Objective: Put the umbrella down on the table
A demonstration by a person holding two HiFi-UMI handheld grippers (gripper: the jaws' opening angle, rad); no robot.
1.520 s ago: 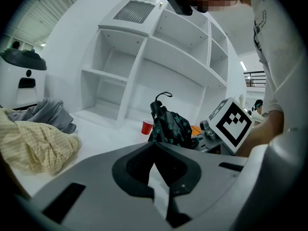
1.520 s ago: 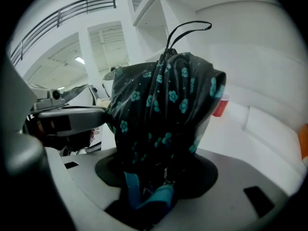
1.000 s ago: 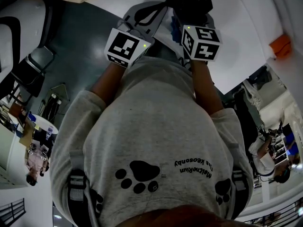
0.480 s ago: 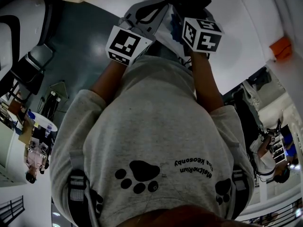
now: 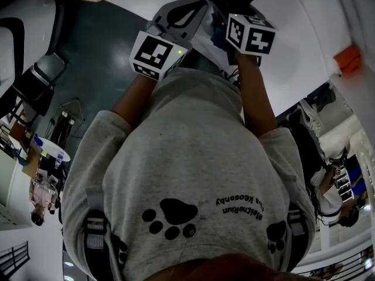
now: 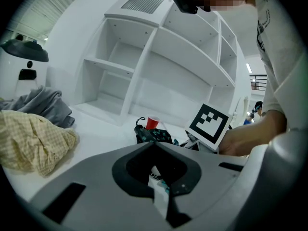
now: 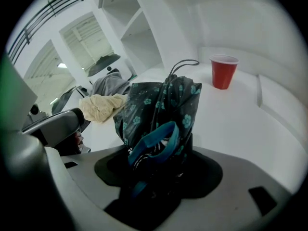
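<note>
Both grippers grip: right gripper (image 7: 156,177) clamps the folded umbrella (image 7: 159,105), left gripper (image 6: 156,177) seemingly pinches a pale strap (image 6: 159,197). Soft, light fabric should sag; hold the stiff core.

Forearms (image 5: 255,101) reach forward; right gripper (image 7: 159,177) tilts down, jaws clamped round umbrella (image 7: 161,109); left gripper (image 6: 158,179) beside it, jaws together.

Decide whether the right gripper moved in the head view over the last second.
Yes. The right gripper shifted up the picture: once level with the orange object, now above it.
</note>
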